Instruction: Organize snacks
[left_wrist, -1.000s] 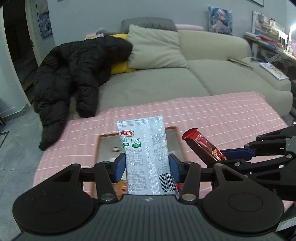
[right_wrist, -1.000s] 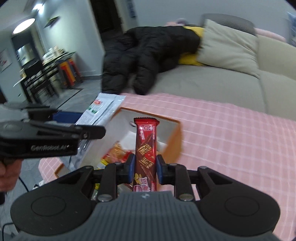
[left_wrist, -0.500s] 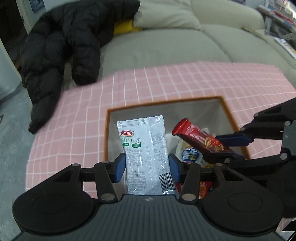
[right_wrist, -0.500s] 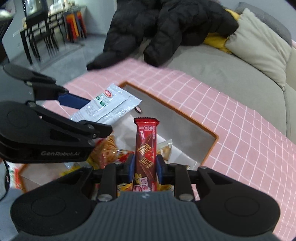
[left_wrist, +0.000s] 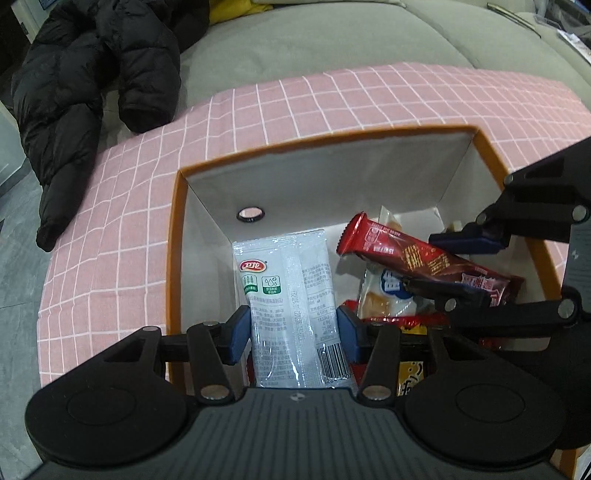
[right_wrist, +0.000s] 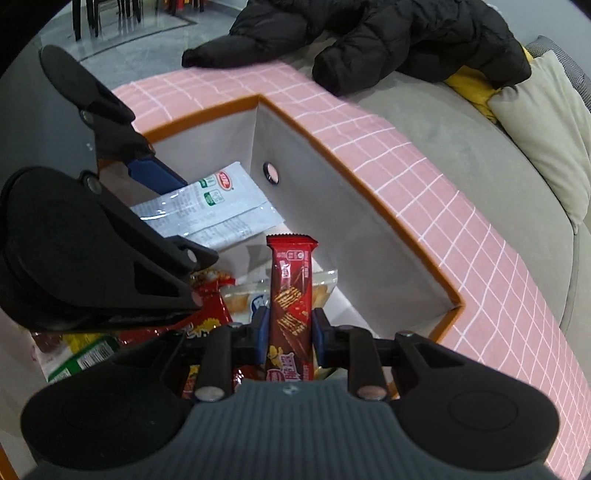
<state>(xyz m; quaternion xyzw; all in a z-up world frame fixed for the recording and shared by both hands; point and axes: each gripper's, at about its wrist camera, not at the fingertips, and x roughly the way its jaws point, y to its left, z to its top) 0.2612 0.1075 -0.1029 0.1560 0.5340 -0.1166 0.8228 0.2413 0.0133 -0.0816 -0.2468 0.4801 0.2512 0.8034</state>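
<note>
Over the orange-rimmed storage box (left_wrist: 176, 236), both hand-held grippers point steeply down into its white interior. Left hand-held gripper (left_wrist: 291, 330) is about half open w/ its blue pads pressed on a white wet-wipe-style sachet (left_wrist: 291, 295), green & red print on it; the sachet hangs inside the box nr the wall w/ the round hole (left_wrist: 251, 214). Right hand-held gripper (right_wrist: 289, 328) is clamped nearly fully closed on a slim red wafer bar (right_wrist: 290, 291), also inside the box, above the other snacks.

Progress, as I read it: well along. Several packs already lie on the box bottom – a clear-wrapped bread/cake pack (left_wrist: 388, 299) w/ blue print, a red crisp bag (right_wrist: 207, 314), a green-edged pack (right_wrist: 88, 358). Both held items are past the rim but not let go, so what's left is at least the two releases. No loose snacks show on the pink checked cloth (left_wrist: 295, 99) of the surface around the box, tho neither view covers all of it.

View diffs: left wrist cam shows the far box wall square-on, the wafer bar side-on in the right jaws, plus a yellow-black pack (left_wrist: 410, 376) under the gripper. Right wrist cam shows the box corner, the red crisp bag and green-edged pack hidden from the left cam, & the black puffer jacket (right_wrist: 388, 33) on the sofa beyond the box.
</note>
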